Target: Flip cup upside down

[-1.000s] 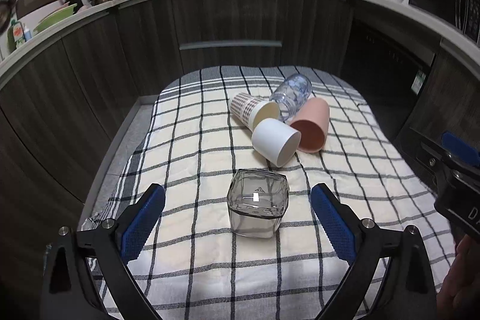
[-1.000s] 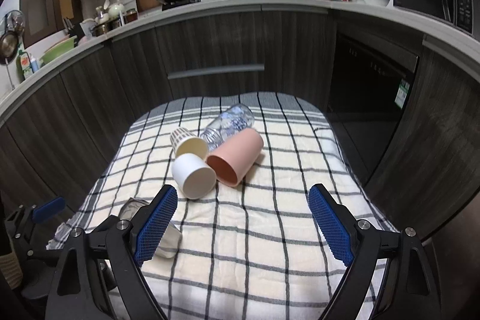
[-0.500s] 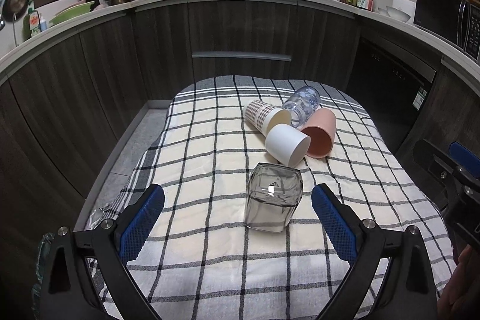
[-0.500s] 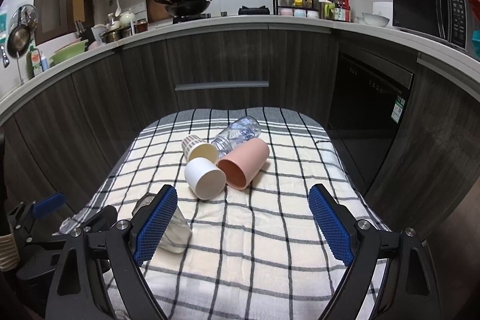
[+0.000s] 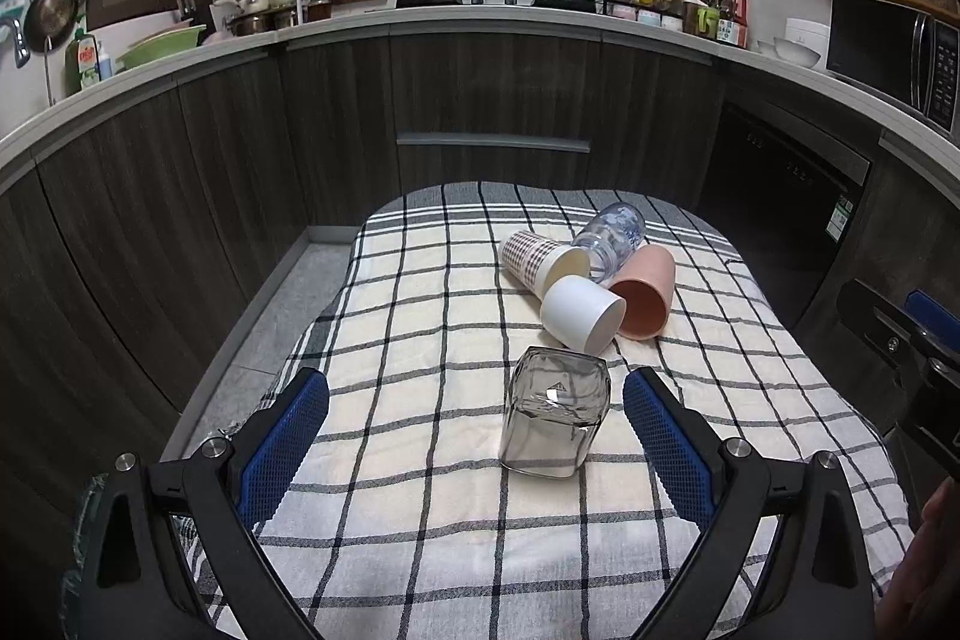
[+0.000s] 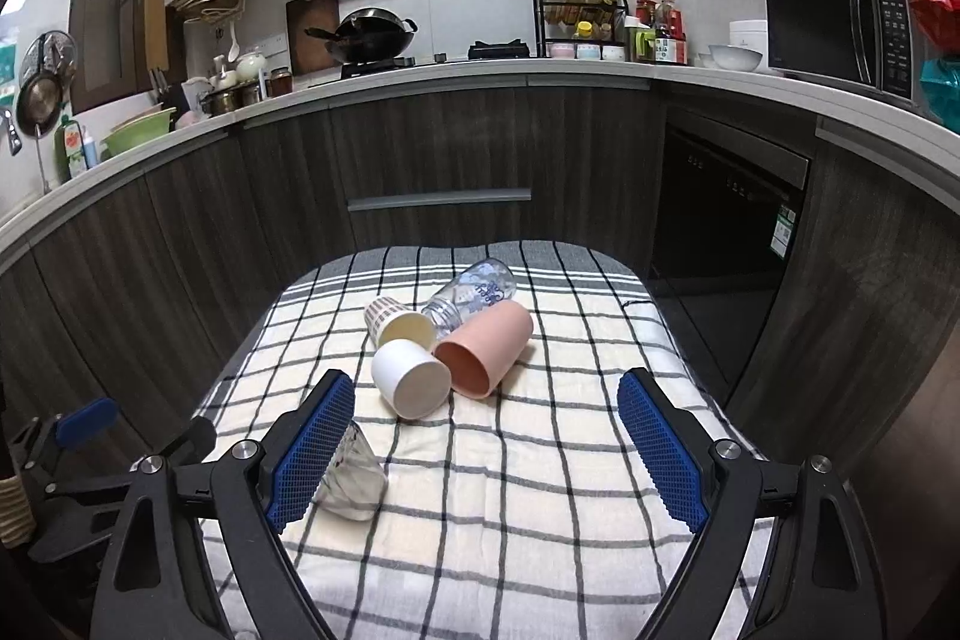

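Observation:
A clear square glass cup (image 5: 555, 412) stands upside down on the checked cloth (image 5: 420, 340), between and just beyond the fingers of my open, empty left gripper (image 5: 477, 436). In the right wrist view the glass (image 6: 351, 478) is partly hidden behind my left finger. Beyond it several cups lie on their sides: a white cup (image 5: 582, 313), a pink cup (image 5: 645, 298), a plaid paper cup (image 5: 537, 259) and a clear printed glass (image 5: 612, 232). My right gripper (image 6: 486, 445) is open and empty, well short of the white cup (image 6: 411, 379) and pink cup (image 6: 483, 349).
Dark wood cabinets (image 6: 438, 148) curve around the cloth's far side. A dishwasher front (image 6: 726, 214) is at the right. The right gripper's body (image 5: 912, 340) shows at the right edge of the left wrist view, and the left gripper's body (image 6: 72, 466) at the lower left of the right wrist view.
Both grippers have pulled back and risen, so the cups look farther away. The square glass stays upside down on the cloth.

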